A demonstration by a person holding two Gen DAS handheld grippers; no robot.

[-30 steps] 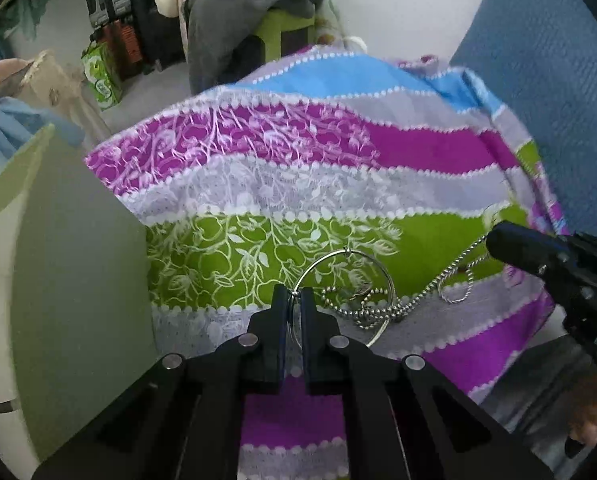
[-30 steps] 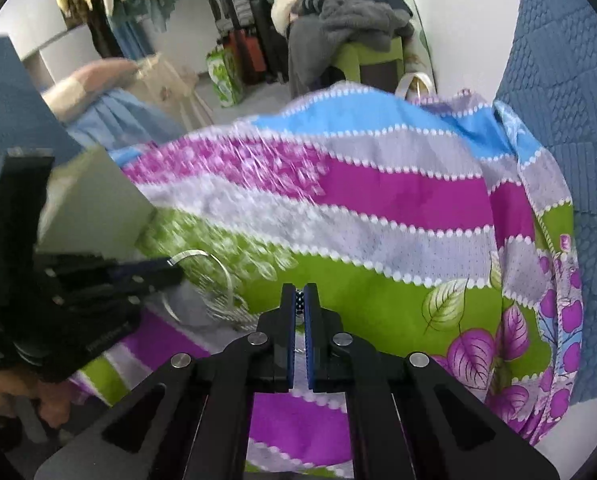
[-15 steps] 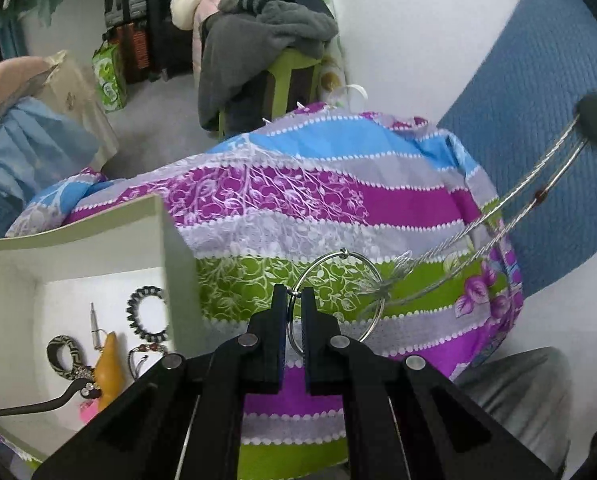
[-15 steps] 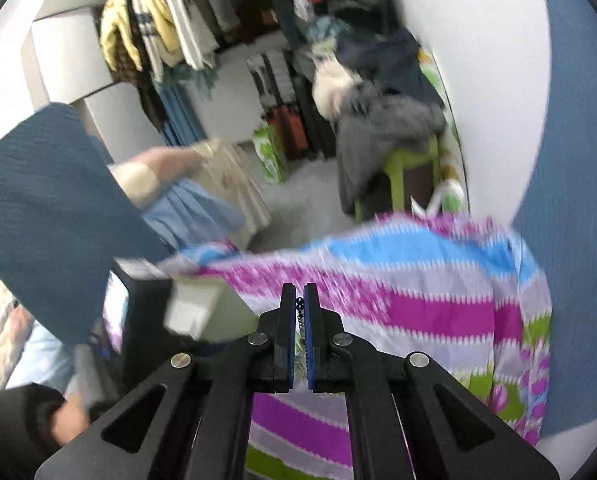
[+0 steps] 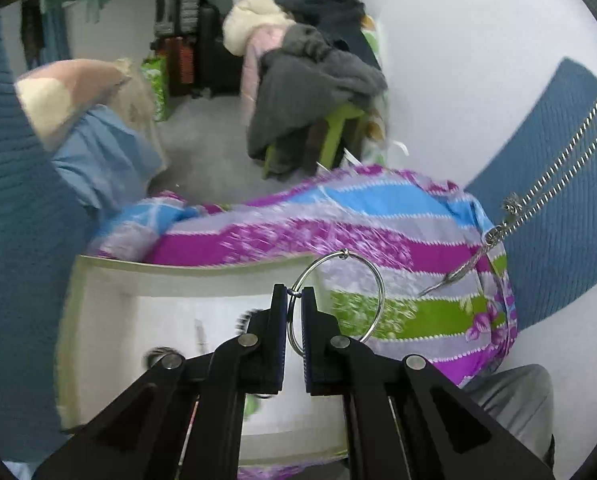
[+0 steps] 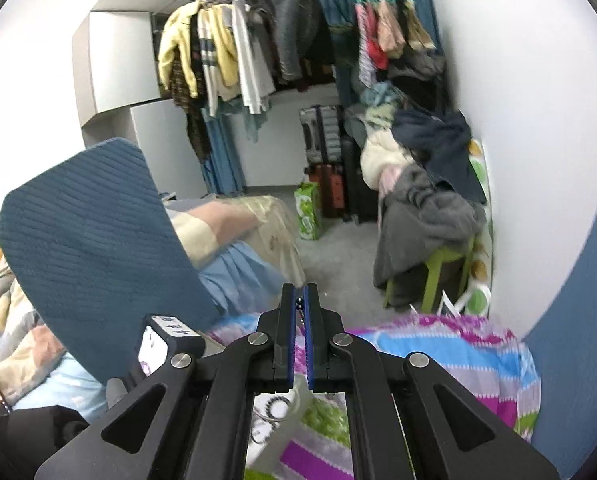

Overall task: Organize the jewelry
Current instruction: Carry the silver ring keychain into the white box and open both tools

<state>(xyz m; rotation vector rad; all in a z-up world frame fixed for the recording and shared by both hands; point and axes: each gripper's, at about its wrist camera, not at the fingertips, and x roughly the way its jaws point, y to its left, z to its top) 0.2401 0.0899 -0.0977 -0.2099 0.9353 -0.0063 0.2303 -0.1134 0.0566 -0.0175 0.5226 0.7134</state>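
Silver hoop (image 5: pixel 340 300) upright; silver chain (image 5: pixel 554 168) taut, airborne.

Both tools share one build. The left gripper (image 5: pixel 294 300) and the right gripper (image 6: pixel 299 300) have matte black angular linkage arms with triangular cut-outs, round silver pivot screws, and flat black fingers faced with blue pads. A grey trouser leg (image 5: pixel 514 396) shows below.

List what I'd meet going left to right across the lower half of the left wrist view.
Blue cushion → white box → left gripper → metal ring → striped cloth → silver chain.
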